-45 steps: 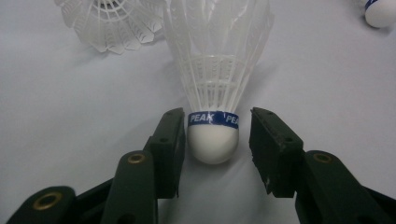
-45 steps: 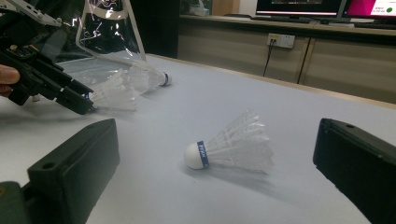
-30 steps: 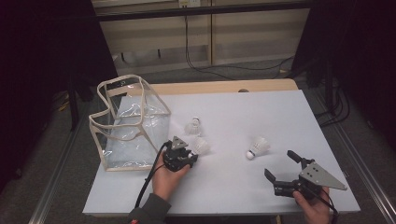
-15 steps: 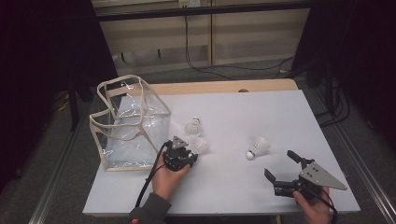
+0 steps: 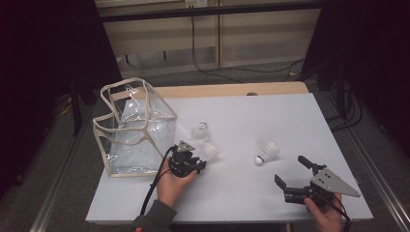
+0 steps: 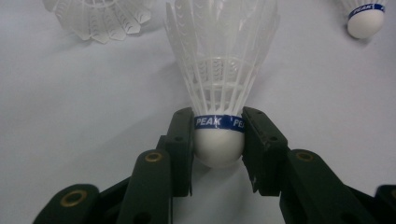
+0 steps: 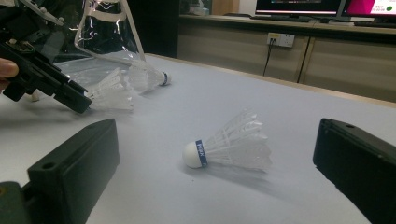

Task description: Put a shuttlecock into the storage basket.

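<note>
My left gripper (image 5: 202,159) lies low over the white table, shut on the white cork head of a shuttlecock (image 5: 209,151). In the left gripper view both jaws clamp the cork at its blue PEAK band (image 6: 218,122), and the feathers (image 6: 222,56) point away. A second shuttlecock (image 5: 199,130) lies just beyond it. A third shuttlecock (image 5: 267,152) lies on its side to the right. My right gripper (image 5: 290,170) stands open near the front right edge, a short way behind that third shuttlecock (image 7: 233,147), which sits between and beyond the wide jaws.
A clear plastic bag with cream trim (image 5: 140,131) stands open-topped at the table's left, close to the left gripper. The table (image 5: 270,116) has a wooden strip along its far edge. Cables and cabinets lie past it.
</note>
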The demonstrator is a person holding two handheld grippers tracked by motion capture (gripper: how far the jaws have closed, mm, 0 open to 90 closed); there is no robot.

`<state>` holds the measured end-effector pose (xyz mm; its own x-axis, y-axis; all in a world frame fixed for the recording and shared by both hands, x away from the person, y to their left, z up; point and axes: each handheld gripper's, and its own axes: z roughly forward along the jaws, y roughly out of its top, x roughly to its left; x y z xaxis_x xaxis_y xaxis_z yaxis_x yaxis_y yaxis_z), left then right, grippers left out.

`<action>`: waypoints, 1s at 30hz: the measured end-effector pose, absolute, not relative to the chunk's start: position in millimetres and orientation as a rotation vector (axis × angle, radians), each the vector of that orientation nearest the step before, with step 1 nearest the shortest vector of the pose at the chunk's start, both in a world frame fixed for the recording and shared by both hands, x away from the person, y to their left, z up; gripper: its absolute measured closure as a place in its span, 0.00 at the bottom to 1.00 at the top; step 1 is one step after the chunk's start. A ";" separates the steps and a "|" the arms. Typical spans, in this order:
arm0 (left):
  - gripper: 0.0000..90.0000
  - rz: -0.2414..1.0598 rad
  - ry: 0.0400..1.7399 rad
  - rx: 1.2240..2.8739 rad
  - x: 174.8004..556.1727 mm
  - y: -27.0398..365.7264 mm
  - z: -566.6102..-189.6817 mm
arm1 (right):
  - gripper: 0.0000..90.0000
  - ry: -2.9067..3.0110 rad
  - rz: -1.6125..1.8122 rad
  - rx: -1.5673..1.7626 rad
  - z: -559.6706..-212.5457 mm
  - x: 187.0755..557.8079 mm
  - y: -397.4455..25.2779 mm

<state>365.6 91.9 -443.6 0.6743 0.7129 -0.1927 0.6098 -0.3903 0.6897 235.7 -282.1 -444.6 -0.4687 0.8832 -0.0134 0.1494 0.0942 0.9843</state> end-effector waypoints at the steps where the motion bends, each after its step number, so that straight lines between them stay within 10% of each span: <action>1: 0.73 0.164 1.009 2.133 365.0 92.1 -440.8 | 0.01 1.720 1.428 1.020 -444.5 235.8 -282.2; 30: 0.73 0.045 0.983 2.145 361.1 93.4 -413.1 | 0.01 1.722 1.427 1.025 -445.0 236.6 -283.0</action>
<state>361.1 93.4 -413.1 0.7030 0.6605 -0.2637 0.6337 -0.4134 0.6539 236.6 -283.0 -445.0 -0.4681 0.8836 -0.0120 0.1523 0.0940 0.9838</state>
